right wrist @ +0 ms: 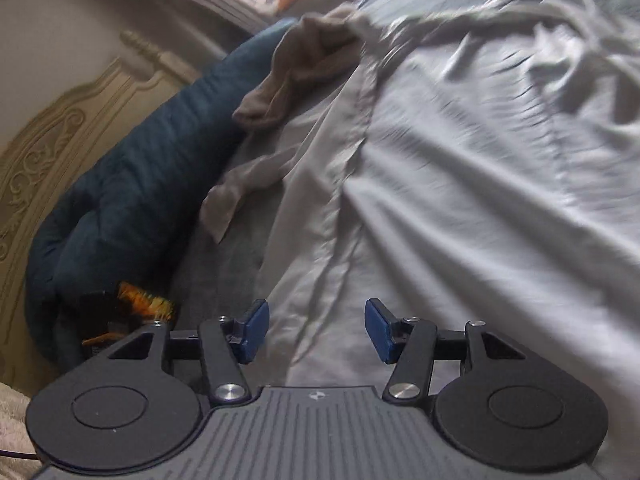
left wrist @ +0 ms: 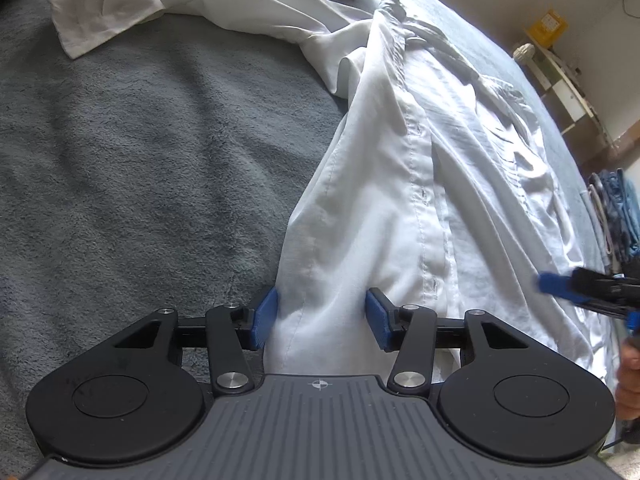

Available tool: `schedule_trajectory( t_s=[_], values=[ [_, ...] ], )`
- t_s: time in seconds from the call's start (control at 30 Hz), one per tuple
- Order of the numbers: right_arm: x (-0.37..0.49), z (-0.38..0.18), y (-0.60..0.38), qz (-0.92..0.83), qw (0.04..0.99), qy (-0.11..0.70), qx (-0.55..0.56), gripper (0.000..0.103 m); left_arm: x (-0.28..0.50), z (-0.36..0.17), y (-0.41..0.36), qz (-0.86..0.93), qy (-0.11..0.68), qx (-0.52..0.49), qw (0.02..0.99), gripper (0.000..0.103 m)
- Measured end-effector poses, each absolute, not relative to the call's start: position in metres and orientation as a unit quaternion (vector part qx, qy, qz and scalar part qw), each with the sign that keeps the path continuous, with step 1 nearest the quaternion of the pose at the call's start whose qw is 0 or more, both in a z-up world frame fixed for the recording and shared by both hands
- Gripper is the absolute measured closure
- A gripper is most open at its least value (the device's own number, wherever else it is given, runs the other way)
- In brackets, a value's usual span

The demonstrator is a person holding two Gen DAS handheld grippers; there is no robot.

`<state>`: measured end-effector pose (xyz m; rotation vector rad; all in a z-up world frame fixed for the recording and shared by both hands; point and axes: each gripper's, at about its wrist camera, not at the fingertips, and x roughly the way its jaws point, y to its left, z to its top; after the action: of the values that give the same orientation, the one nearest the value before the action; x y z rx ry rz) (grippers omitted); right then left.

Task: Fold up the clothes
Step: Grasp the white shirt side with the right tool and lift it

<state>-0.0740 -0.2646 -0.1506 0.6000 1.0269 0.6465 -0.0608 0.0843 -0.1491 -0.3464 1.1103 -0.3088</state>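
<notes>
So the wrinkled white button-up shirt (left wrist: 400, 184) is spread out on my fuzzy grey-blue blanket (left wrist: 140, 160), one sleeve flung out toward the far left. My left gripper (left wrist: 322, 318) has its blue pads spread wide on either side of the shirt's bottom hem; cloth sits between them but nothing is pinched. My right gripper (right wrist: 316, 330) is just as wide apart, hovering over the shirt fabric with nothing held, and that view is motion-blurred.

Around it: a dark teal quilted pillow (right wrist: 132, 184) against the carved cream headboard (right wrist: 52, 148), some black-and-orange thing (right wrist: 128, 312) I can't make out beside it, a folded stack of blue denim (left wrist: 616, 216) at the bed's right edge, and a yellow box (left wrist: 547, 24) on a white shelf. Its label is too small to read.
</notes>
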Motion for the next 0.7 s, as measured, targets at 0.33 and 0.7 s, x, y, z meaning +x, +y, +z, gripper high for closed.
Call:
schedule_trajectory(
  t_s=[0.33, 0.7],
  values=[
    [-0.084, -0.171, -0.189, 0.394, 0.715, 0.548, 0.182, 0.053, -0.054, -0.162, 0.101, -0.146, 0.531, -0.197, 0.811, 0.069],
    [-0.081, -0.181, -0.175, 0.38, 0.722, 0.56, 0.144, 0.054, -0.047, -0.172, 0.121, -0.145, 0.541, -0.254, 0.788, 0.079]
  ],
)
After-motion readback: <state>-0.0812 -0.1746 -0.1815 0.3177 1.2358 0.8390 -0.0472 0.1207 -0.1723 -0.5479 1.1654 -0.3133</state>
